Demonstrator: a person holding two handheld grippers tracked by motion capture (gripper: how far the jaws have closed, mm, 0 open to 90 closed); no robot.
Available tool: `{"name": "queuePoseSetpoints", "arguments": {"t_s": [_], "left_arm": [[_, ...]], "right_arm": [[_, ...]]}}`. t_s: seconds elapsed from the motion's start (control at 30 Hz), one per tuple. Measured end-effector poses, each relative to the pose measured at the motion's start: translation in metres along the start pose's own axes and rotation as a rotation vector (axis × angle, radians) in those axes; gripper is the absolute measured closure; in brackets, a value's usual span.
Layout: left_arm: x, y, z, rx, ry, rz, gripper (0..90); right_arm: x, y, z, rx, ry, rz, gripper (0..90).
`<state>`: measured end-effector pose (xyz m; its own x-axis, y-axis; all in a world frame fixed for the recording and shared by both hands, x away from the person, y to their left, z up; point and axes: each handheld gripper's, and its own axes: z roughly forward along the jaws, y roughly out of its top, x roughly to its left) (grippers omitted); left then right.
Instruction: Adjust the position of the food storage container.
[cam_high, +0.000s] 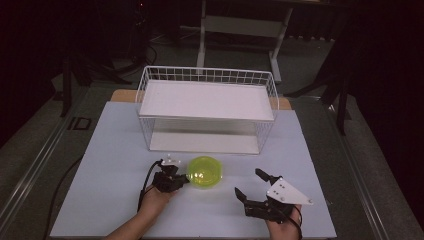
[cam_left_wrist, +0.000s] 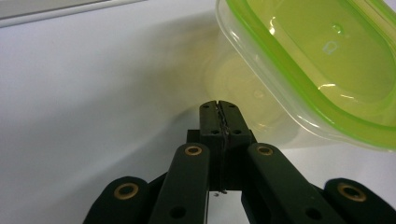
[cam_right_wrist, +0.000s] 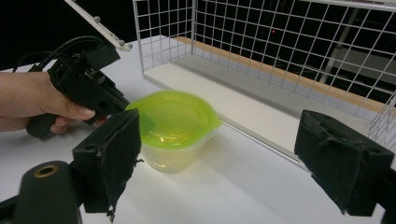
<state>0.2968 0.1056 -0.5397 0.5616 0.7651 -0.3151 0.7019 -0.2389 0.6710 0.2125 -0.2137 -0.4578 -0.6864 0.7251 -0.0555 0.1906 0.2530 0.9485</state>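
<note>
Item: lidded container (cam_high: 204, 172), clear body, green lid, set on the white worktop (cam_high: 100, 165) just in front of the wire rack (cam_high: 207, 107). Left gripper (cam_high: 181, 178): jaws pressed fully together on nothing, tips placed just beside the container's wall, judged ready to nudge or steady it. Right gripper (cam_high: 250, 185): jaws spread wide and empty, held apart from the container, seemingly lined up for a grasp. Contents of the container cannot be made out through the lid.
</note>
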Motion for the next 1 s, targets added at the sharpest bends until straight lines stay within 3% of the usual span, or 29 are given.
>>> {"name": "queuePoseSetpoints", "arguments": {"t_s": [0.1, 0.23, 0.37, 0.4, 0.47, 0.63, 0.67, 0.7, 0.77, 0.8, 0.83, 0.87, 0.93, 1.0], "left_arm": [[0.001, -0.001, -0.003, -0.006, -0.001, -0.013, 90.0], [0.002, -0.003, -0.015, -0.016, -0.008, 0.003, 90.0], [0.002, -0.004, -0.033, -0.020, -0.008, 0.073, 90.0], [0.005, -0.006, -0.042, -0.054, -0.035, 0.082, 89.9], [0.007, -0.007, -0.047, -0.066, -0.038, 0.094, 89.7], [0.010, -0.010, -0.069, -0.177, -0.110, 0.121, 77.6], [0.010, -0.010, -0.078, -0.221, -0.136, 0.136, 74.7], [0.010, -0.010, -0.078, -0.221, -0.136, 0.136, 67.3], [0.008, -0.009, -0.084, -0.242, -0.124, 0.153, 62.5], [0.008, -0.008, -0.087, -0.252, -0.143, 0.151, 57.6], [0.008, -0.007, -0.089, -0.253, -0.150, 0.151, 46.8], [0.006, -0.005, -0.090, -0.254, -0.141, 0.149, 46.8], [0.005, -0.004, -0.093, -0.253, -0.169, 0.156, 23.9], [0.005, -0.002, -0.093, -0.256, -0.182, 0.160, 10.0]], "right_arm": [[0.000, 0.000, -0.001, -0.001, -0.001, 0.002, 14.7], [-0.001, 0.000, -0.001, 0.000, -0.004, 0.003, 14.6], [-0.001, 0.000, -0.001, -0.001, -0.008, 0.001, 14.8], [0.000, 0.001, -0.001, 0.001, -0.006, -0.008, 14.7], [0.001, 0.001, 0.000, 0.000, -0.005, -0.012, 14.7], [0.002, 0.001, 0.002, 0.007, 0.002, -0.014, 14.7], [0.002, 0.001, 0.002, 0.009, 0.004, -0.013, 14.7], [0.002, 0.001, 0.002, 0.009, 0.004, -0.013, 14.7], [0.003, 0.001, 0.002, 0.015, 0.004, -0.016, 14.7], [0.003, 0.001, 0.003, 0.018, 0.007, -0.014, 14.7], [0.003, 0.001, 0.003, 0.018, 0.007, -0.014, 14.7], [0.004, 0.001, 0.003, 0.019, 0.007, -0.016, 14.7], [0.004, 0.001, 0.003, 0.020, 0.006, -0.015, 14.7], [0.005, 0.002, 0.004, 0.032, 0.011, -0.015, 14.7]]}}
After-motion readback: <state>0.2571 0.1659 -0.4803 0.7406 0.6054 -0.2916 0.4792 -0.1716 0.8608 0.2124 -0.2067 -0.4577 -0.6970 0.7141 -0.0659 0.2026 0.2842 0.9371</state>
